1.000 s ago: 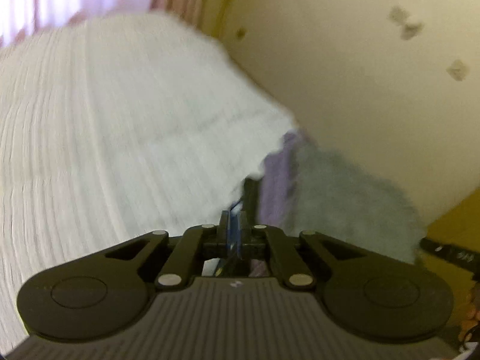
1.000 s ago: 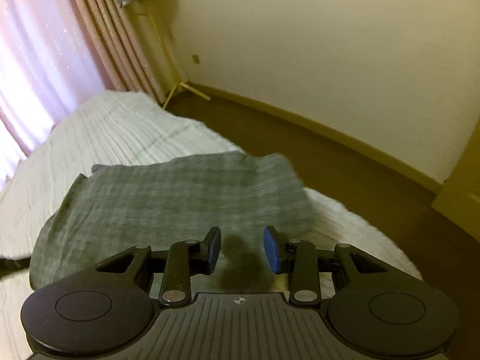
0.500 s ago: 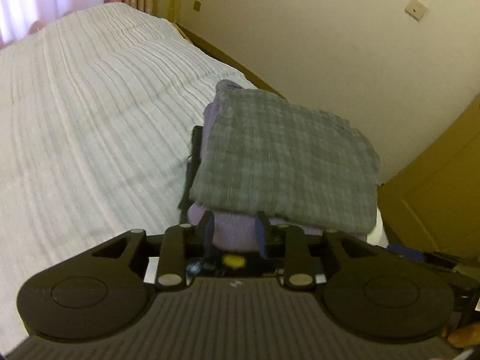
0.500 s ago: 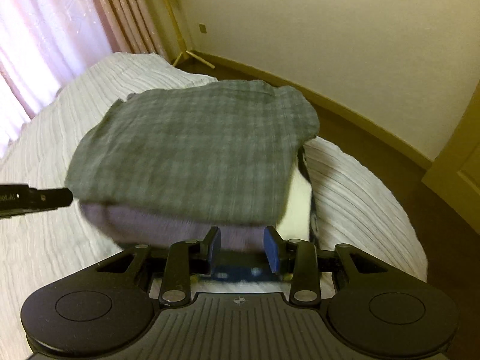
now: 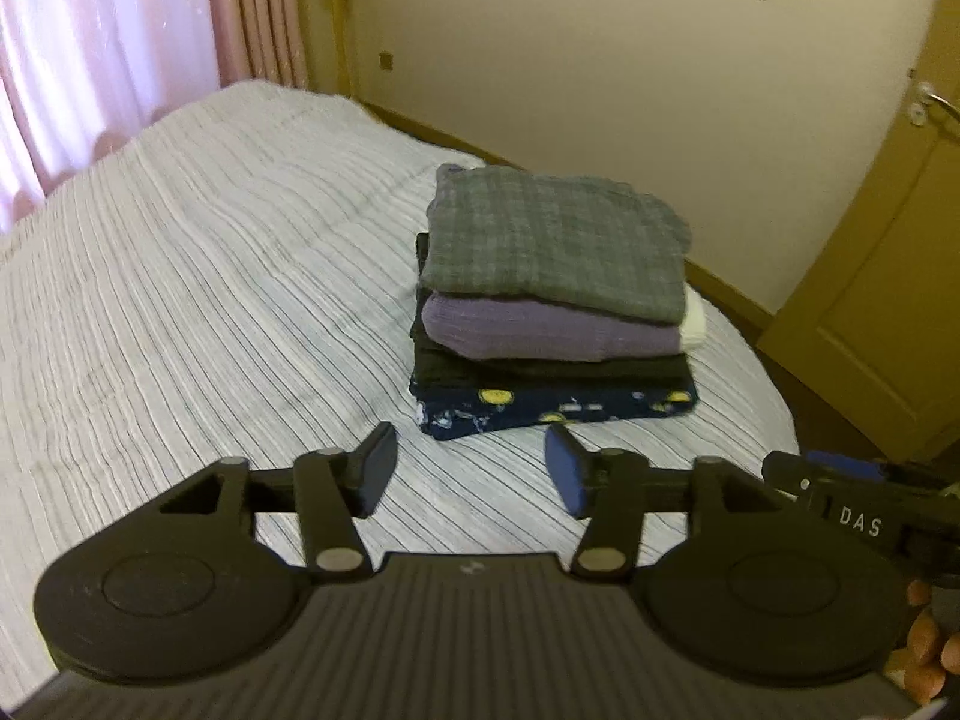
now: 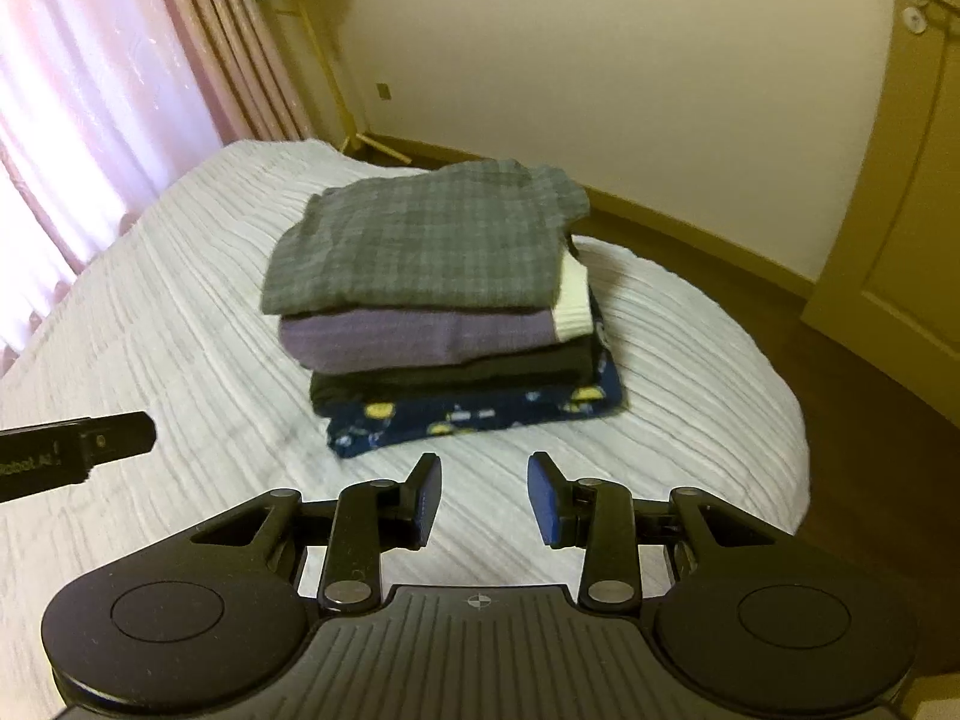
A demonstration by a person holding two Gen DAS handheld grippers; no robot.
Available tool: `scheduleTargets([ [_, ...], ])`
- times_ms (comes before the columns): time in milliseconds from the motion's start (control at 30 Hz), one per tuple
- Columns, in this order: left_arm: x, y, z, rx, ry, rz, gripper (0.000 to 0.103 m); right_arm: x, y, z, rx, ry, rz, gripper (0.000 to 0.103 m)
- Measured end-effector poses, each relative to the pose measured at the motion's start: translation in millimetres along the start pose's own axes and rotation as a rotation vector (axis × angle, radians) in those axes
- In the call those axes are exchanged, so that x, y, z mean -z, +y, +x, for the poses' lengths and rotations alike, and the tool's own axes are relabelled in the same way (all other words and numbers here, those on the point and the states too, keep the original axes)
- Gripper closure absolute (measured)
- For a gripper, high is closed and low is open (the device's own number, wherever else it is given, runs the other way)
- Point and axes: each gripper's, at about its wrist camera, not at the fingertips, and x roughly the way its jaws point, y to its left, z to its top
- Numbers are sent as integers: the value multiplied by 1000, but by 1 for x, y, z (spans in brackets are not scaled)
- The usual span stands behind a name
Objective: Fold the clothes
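**Folded stack sits square on the bed**

Your left gripper [image 5: 471,468] and right gripper [image 6: 483,495] both hang spread and empty, short of the stack [image 5: 555,306] at twelve o'clock. The grey checked piece [image 6: 426,246] lies folded on top. If you tidy it, press edges gently; don't topple layers.

Your right claw [image 6: 483,495] is hovering with its blue-padded fingers spread, empty, just short of a stack of folded clothes: a grey checked cloth [image 6: 420,246] is lying on top, and a navy printed garment [image 6: 474,420] is resting on the white ribbed bedspread [image 6: 180,324].
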Motion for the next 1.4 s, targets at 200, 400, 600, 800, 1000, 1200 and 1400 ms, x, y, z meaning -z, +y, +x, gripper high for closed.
scheduleTargets([
  [200, 28, -11, -38, -34, -44, 26, 43, 35, 9, -49, 43, -37, -24, 67],
  [400, 52, -21, -70, -37, -63, 39, 41, 63, 20, -84, 121, -102, -117, 67],
  [600, 66, -28, -92, -66, -93, 54, 39, 78, 27, -110, 117, -152, -135, 67],
  [800, 71, -26, -93, -76, -67, 20, 39, 77, 21, -118, 23, -136, -79, 67],
  [1000, 74, -29, -86, -82, -21, -14, 39, 69, 15, -108, -6, -47, -38, 67],
  [1200, 75, -41, -71, -68, 20, -29, 39, 67, 5, -97, -2, 33, -37, 67],
  [1400, 72, -47, -52, -71, 41, -49, 39, 62, -7, -83, -1, 83, -43, 67],
])
